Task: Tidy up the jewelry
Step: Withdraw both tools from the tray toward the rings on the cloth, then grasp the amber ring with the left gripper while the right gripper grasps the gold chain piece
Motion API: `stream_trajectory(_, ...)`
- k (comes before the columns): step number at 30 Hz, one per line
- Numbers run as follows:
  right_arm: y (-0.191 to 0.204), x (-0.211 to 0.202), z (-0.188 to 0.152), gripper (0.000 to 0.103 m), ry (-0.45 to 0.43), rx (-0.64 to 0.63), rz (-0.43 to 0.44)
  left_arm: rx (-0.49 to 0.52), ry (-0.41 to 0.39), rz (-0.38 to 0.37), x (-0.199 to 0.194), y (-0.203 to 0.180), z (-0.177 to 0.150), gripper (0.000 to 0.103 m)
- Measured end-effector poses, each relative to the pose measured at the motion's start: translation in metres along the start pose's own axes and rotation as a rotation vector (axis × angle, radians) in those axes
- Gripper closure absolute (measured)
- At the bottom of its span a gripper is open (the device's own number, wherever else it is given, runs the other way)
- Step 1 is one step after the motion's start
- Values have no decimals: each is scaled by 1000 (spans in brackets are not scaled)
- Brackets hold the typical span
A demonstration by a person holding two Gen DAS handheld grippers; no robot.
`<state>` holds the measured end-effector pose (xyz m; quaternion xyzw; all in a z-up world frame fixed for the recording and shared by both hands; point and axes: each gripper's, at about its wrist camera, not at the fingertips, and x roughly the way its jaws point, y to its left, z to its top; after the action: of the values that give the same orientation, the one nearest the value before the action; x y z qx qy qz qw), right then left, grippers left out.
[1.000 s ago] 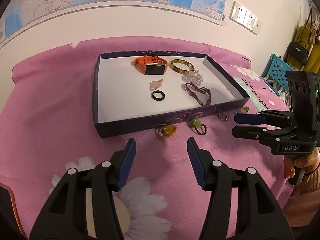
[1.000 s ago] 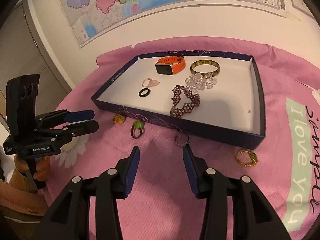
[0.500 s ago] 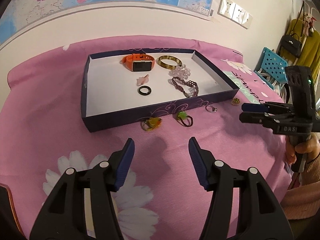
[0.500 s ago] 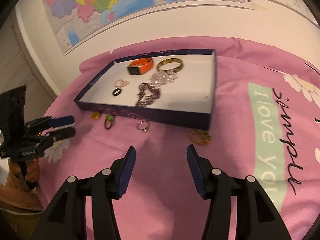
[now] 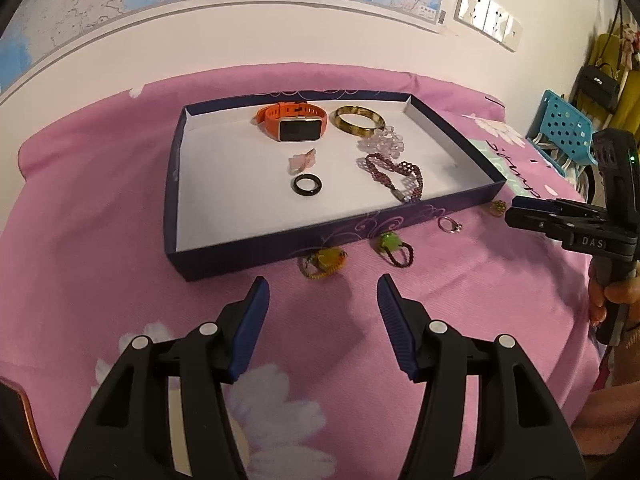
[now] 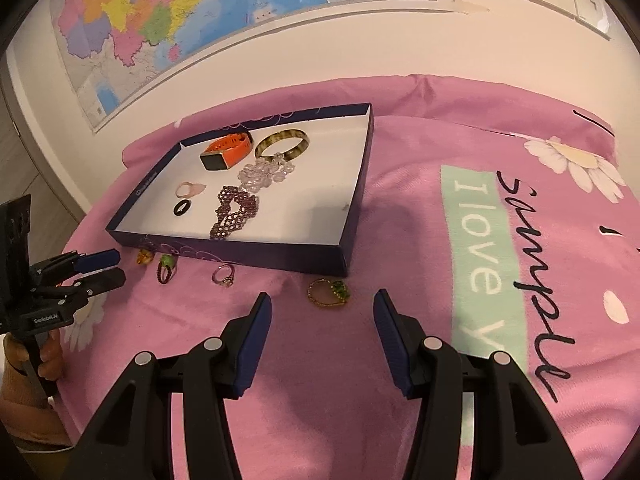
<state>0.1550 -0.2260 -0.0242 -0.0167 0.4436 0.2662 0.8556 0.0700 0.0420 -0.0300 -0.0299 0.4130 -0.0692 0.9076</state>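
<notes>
Six pieces lie inside the dark blue tray: one orange watch, one amber bangle, one clear bead bracelet, one maroon beaded bracelet, one pale pink ring and one black ring. Four more rings rest on the pink cloth outside the tray, strung along its near wall: a yellow-stone ring, a green-stone ring with a dark red band, a thin silver ring, and a gold ring with green stones by the tray's corner, which from the left wrist view is small and hard to read. The left gripper has its jaws apart with nothing between them, above bare cloth just short of the yellow-stone ring. The right gripper is likewise spread and holds nothing; its jaws have just been opening, and the gold ring lies on the cloth just ahead of its tips. The tray's near wall stands between both grippers and the pieces inside. Each gripper shows at the edge of the other's view, held by a hand partly cut off by the frame. A map hangs on the wall behind, with wall sockets beside it, and a blue plastic crate stands off the cloth's far right, partly hidden.
</notes>
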Motion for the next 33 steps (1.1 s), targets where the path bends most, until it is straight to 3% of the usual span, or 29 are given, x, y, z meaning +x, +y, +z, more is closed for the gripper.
stream_trajectory(10,2,7,3,52,4,-28,-37,-10,24,11,18,-3,7,52)
stream_trajectory(14,3,10,5,53,4,-36,-41,-7,28,28,20,-6,8,59)
stream_trajectory(27,9,14,5,93,16,-78,-66,2,25,43,18,-7,5,79)
stream_trajectory(33,13,13,3,94,19,-86,-42,-16,28,8,14,-2,2,83)
